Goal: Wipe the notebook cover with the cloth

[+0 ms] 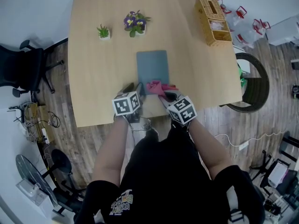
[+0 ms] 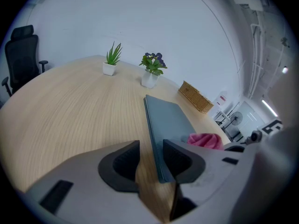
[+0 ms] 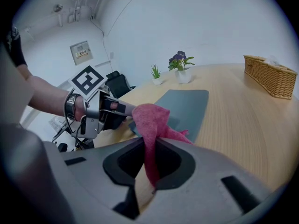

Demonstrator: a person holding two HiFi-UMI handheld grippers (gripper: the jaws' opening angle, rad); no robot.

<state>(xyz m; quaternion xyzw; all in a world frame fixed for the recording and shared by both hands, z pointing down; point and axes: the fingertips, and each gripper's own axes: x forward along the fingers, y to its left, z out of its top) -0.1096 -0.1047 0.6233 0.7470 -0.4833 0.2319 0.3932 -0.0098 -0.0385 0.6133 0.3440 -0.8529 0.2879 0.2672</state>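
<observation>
Wooden table (image 1: 93, 78): right gripper (image 1: 164, 95) clamps cloth (image 1: 155, 86) on notebook (image 1: 152, 65) near edge.

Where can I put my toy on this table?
Big bare wood lies left of the notebook, nearer than the small green plant. Another bare patch lies right of the notebook, nearer than the wicker basket. It's crowded at the near edge, where the cloth, left gripper and right gripper meet.

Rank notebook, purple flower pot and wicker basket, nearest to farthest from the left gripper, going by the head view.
1. Notebook: its near corner is right at the left gripper, mid-table.
2. Purple flower pot: far side, roughly straight ahead.
3. Wicker basket: far right corner.
</observation>
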